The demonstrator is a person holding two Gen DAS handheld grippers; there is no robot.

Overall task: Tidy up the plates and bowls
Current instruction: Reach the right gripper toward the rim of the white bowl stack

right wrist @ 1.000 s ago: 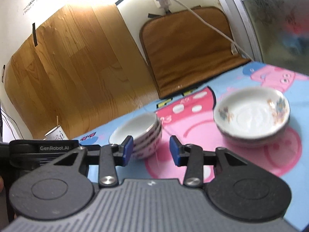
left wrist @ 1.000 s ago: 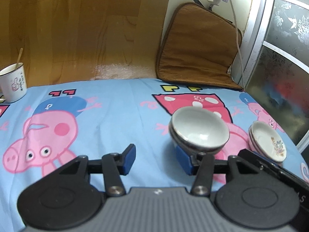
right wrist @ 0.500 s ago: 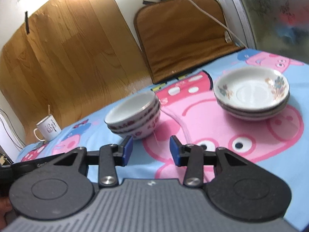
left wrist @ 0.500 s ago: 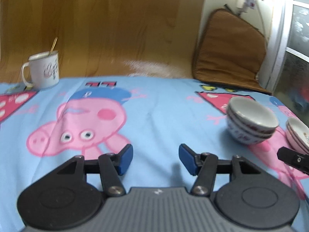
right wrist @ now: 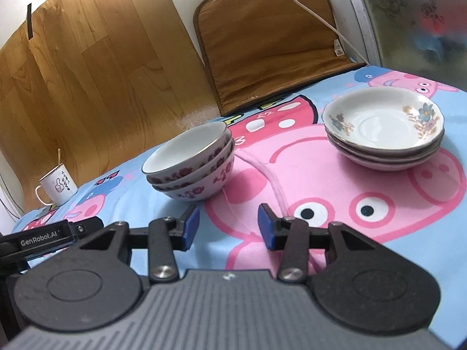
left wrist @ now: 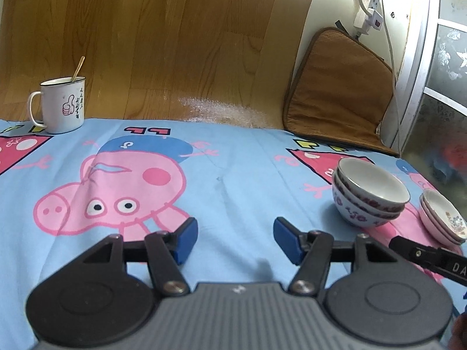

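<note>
A stack of white bowls with red flower patterns (right wrist: 192, 166) stands on the blue cartoon-pig cloth (right wrist: 408, 248); it also shows in the left wrist view (left wrist: 367, 195). A stack of shallow floral plates (right wrist: 385, 137) stands to its right, seen at the right edge of the left wrist view (left wrist: 440, 218). My left gripper (left wrist: 235, 240) is open and empty, low over the cloth, left of and nearer than the bowls. My right gripper (right wrist: 229, 227) is open and empty, just in front of the bowls.
A white enamel mug with a spoon (left wrist: 62, 103) stands at the far left by the wooden wall panel (left wrist: 175, 43). A brown cushion (right wrist: 271, 46) leans on the back wall with a white cable (right wrist: 321, 20) over it. A frosted glass door (left wrist: 446, 87) is on the right.
The left gripper drew back and swung left away from the bowl stack, staying open. The right gripper pulled back and levelled, so bowls and plates now sit farther ahead.
</note>
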